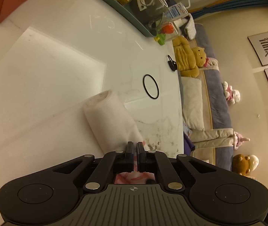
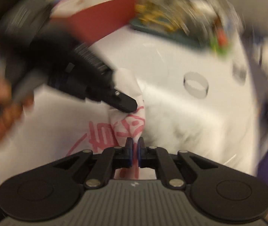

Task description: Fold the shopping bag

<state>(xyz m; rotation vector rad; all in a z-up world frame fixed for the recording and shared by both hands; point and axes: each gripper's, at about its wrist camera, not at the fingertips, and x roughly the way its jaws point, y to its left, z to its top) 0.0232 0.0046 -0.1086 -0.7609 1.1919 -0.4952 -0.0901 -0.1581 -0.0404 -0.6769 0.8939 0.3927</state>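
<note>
The left gripper (image 1: 134,144) is closed, its jaws pinched on the near end of the bag (image 1: 111,120), a white roll with red print lying on the white table (image 1: 58,75). The right gripper (image 2: 134,141) is closed too, clamped on a bunched fold of the bag (image 2: 132,124), with the left gripper's tip (image 2: 128,105) pressing the plastic just beyond it. Farther out lie a black ring (image 1: 150,86), a cluttered tray (image 1: 134,17) and a red box (image 2: 100,17), the right view blurred
</note>
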